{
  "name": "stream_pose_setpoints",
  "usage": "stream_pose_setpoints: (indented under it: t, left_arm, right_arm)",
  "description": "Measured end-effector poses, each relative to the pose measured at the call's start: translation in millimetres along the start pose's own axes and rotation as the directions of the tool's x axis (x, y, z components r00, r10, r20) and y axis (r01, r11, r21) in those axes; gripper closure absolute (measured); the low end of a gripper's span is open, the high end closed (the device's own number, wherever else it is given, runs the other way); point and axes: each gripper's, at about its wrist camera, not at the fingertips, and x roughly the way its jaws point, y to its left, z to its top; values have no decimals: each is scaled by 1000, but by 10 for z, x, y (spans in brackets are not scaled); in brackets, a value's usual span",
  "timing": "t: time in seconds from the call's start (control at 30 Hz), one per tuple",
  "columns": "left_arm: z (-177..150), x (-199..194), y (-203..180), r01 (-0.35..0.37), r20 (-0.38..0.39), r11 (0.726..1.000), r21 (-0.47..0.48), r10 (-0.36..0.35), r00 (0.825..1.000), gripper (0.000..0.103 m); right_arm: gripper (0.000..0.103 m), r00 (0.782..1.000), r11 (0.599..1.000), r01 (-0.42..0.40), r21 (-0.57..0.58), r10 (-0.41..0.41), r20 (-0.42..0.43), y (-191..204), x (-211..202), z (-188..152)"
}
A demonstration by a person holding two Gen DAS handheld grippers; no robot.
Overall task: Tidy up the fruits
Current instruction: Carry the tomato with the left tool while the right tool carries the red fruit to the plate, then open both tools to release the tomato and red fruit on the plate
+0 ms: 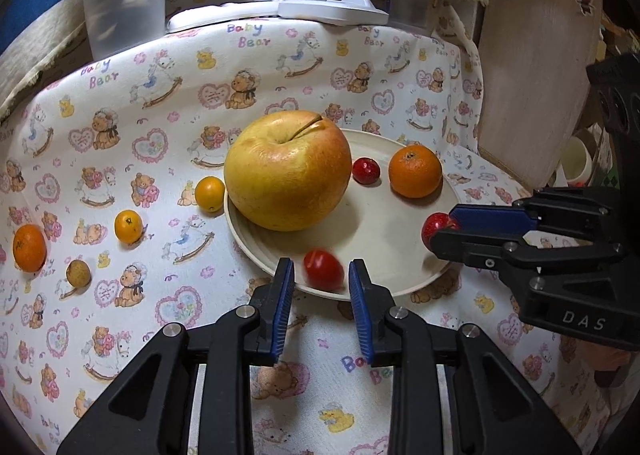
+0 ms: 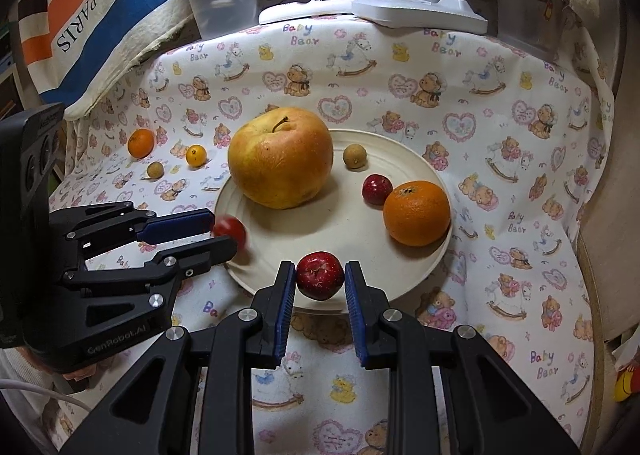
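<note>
- plate [image 2: 352,231]: centre of both views, on the bear-print cloth [image 2: 500,175]. It is the drop target. I judge the step to be setting two small red fruits down on its near rim.
- big apple [image 2: 280,159]: on the plate, upper left of centre, taking much of the room. Drop fruit on the bare near side and don't nudge it.
- right gripper [image 2: 320,267]: bottom centre of its own view. Jaws narrow, pads clamped on the dark red fruit [image 2: 320,279], which sits over the near rim. Move it a bit further in over the flat part before letting go, or it may roll off the edge.
- left gripper [image 1: 322,263]: bottom centre of its view. Jaws narrow, with the blurred red fruit [image 1: 323,270] between the pads. A sliver of gap shows each side, so it looks loose, not gripped. Keep the fingers low as a fence until it settles.
- orange [image 2: 416,213]: right side of the plate, near the rim, well apart from both drops.
- third red fruit [image 2: 377,189]: just left of the orange, touching or nearly so.
- brown fruit [image 2: 355,156]: on the plate, right of the apple.
- loose fruit off the plate, left of frame: small orange [image 1: 29,247], two yellow ones [image 1: 128,226], another brown one [image 1: 78,273]. These look like the next pickups.
</note>
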Motion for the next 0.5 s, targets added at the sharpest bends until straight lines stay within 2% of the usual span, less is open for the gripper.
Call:
stream_pose_setpoints:
  t: [0.13, 0.27, 0.33, 0.4, 0.5]
  left_arm:
    - [-3, 0, 0, -3, -1, 1000, 5, 3, 1000, 73]
    - [6, -21, 18, -12, 8, 1000, -4, 12, 1000, 64]
    - [10, -50, 33, -24, 18, 1000, -11, 24, 1000, 55]
    - [16, -100, 47, -40, 38, 999, -16, 41, 998, 41]
    - [38, -177, 71, -67, 67, 997, -29, 68, 995, 30]
  right_arm:
    - [77, 1000, 1000, 3, 1, -3, -3, -13, 19, -6]
    - [77, 1000, 1000, 6, -5, -6, -3, -9, 25, -9]
    - [77, 1000, 1000, 8, -5, -8, -3, -6, 25, -10]
    - [77, 1000, 1000, 10, -6, -10, -2, -6, 28, -10]
    - [77, 1000, 1000, 15, -2, -15, -4, -9, 41, -13]
